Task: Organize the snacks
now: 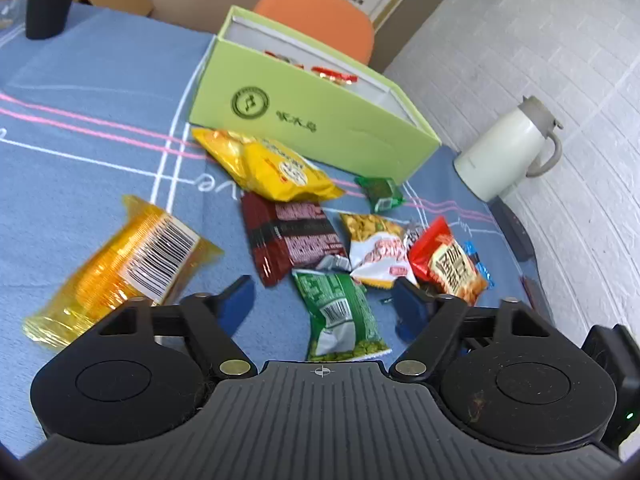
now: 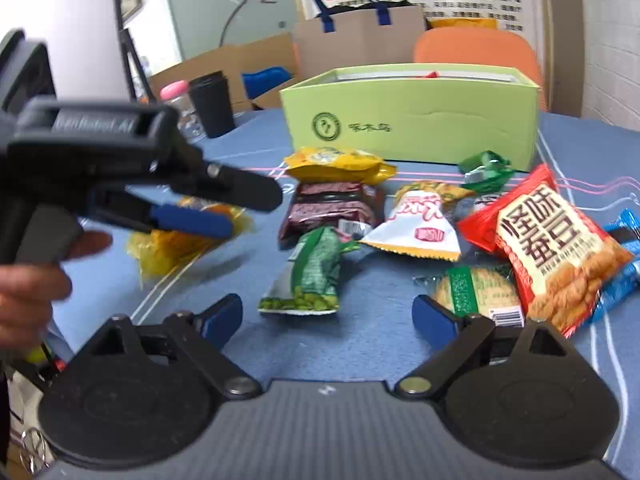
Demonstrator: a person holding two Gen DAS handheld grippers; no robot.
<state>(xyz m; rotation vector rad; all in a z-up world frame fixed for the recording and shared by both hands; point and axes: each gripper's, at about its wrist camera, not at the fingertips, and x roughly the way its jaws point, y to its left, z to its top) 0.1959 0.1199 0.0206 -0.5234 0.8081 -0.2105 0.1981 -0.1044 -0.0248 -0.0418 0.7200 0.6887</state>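
Two grippers: both hold nothing, fingers spread apart.
Left gripper [image 1: 324,304]: hangs over the blue-clothed desk [image 1: 100,128], with the green pea packet [image 1: 340,316] lying between its blue pads; in the right wrist view it [image 2: 224,208] enters from the left above the amber packet [image 2: 180,240].
Right gripper [image 2: 328,316]: low over the desk, the same green pea packet [image 2: 312,276] just ahead of its spread fingers, and a pale cracker packet [image 2: 476,292] touching its right pad.
Loose snacks: amber packet [image 1: 120,268] to the left, dark red packet [image 1: 292,240], yellow bag [image 1: 268,164], white-and-yellow packet [image 1: 376,248], red bean packet [image 1: 444,260], small green packet [image 1: 380,192], all near one another.
Green box [image 1: 312,120]: open-topped, behind the pile, with red wrappers [image 1: 334,76] inside.
Beyond: white jug [image 1: 508,152] at the right, orange chair [image 1: 320,16] behind the box.
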